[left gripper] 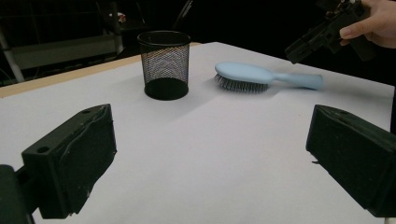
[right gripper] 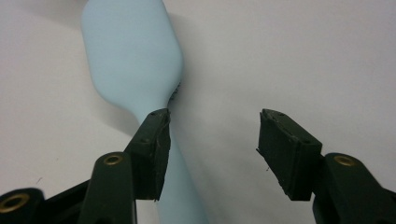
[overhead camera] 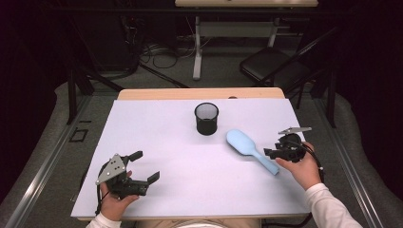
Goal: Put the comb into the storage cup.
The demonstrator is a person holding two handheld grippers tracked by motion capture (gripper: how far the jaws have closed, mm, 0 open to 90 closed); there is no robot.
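Note:
A light blue hairbrush (overhead camera: 242, 142) lies bristles down on the white table (overhead camera: 161, 137), right of centre, its handle pointing to the near right. My right gripper (overhead camera: 268, 153) hovers over that handle. In the right gripper view the right gripper (right gripper: 212, 144) stands open, the hairbrush (right gripper: 130, 56) handle running beside and under one jaw while the other jaw stands well off it. A black mesh cup (overhead camera: 206, 118) stands upright behind the brush. My left gripper (overhead camera: 146, 166) rests open near the front left with nothing between its fingers.
The left gripper view looks across bare table from the left gripper (left gripper: 210, 163) to the mesh cup (left gripper: 164, 63), the hairbrush (left gripper: 247, 73) and the right gripper (left gripper: 303, 44) in a hand. Beyond the table's far edge stand a chair (overhead camera: 275, 66) and a desk leg.

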